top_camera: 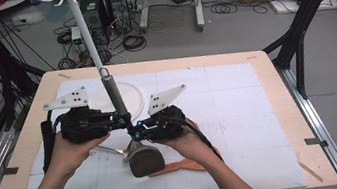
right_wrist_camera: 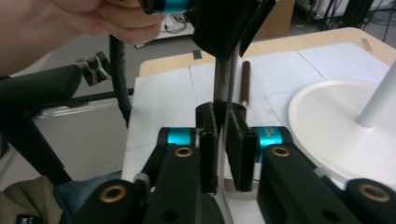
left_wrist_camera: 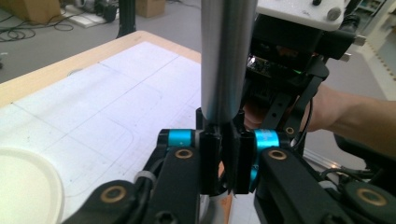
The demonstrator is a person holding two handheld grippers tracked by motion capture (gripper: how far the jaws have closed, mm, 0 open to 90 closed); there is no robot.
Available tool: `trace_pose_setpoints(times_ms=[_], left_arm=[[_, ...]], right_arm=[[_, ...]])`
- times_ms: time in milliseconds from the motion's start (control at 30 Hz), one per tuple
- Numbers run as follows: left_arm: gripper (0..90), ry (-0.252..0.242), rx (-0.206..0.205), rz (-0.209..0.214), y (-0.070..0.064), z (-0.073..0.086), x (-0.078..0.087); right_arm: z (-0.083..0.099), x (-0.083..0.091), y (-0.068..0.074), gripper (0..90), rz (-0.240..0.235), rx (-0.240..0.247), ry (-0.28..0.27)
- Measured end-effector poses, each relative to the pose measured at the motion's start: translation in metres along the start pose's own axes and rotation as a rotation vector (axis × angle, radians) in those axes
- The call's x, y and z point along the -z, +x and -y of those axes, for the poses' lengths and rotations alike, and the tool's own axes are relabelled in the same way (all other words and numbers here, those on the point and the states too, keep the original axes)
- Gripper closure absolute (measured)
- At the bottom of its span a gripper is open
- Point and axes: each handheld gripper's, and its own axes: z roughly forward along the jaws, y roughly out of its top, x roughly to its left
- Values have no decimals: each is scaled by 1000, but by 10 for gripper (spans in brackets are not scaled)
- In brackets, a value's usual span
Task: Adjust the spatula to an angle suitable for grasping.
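A kitchen utensil with a round steel handle (top_camera: 112, 90) and a broad dark head (top_camera: 145, 161) is held nearly upright over the white mat, head down. My left gripper (top_camera: 118, 118) is shut on the lower end of the handle (left_wrist_camera: 226, 56), which rises between its pads (left_wrist_camera: 210, 158). Just below it, my right gripper (top_camera: 135, 129) is shut on the thin flat metal neck (right_wrist_camera: 224, 88) of the same utensil. The two grippers face each other, almost touching. The left gripper (right_wrist_camera: 219, 18) hangs at the top of the right gripper view.
A white stand has a round base (top_camera: 132, 96) and a pole (top_camera: 84, 31) with hooks on top, behind the grippers. An orange spatula (top_camera: 183, 165) lies under the right hand. A brown-handled utensil (right_wrist_camera: 245, 81) lies on the mat (top_camera: 230, 115). Cables and boxes cover the floor beyond.
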Motion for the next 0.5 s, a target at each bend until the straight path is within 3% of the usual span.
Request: trace_pose_setpoints(times_ms=[333, 500], left_arm=[[871, -43, 26, 34, 3, -3, 6], [871, -47, 10, 28, 1, -8, 11]], right_arm=[[1, 9, -1, 718, -5, 1, -20], [3, 18, -1, 637, 9, -8, -31]])
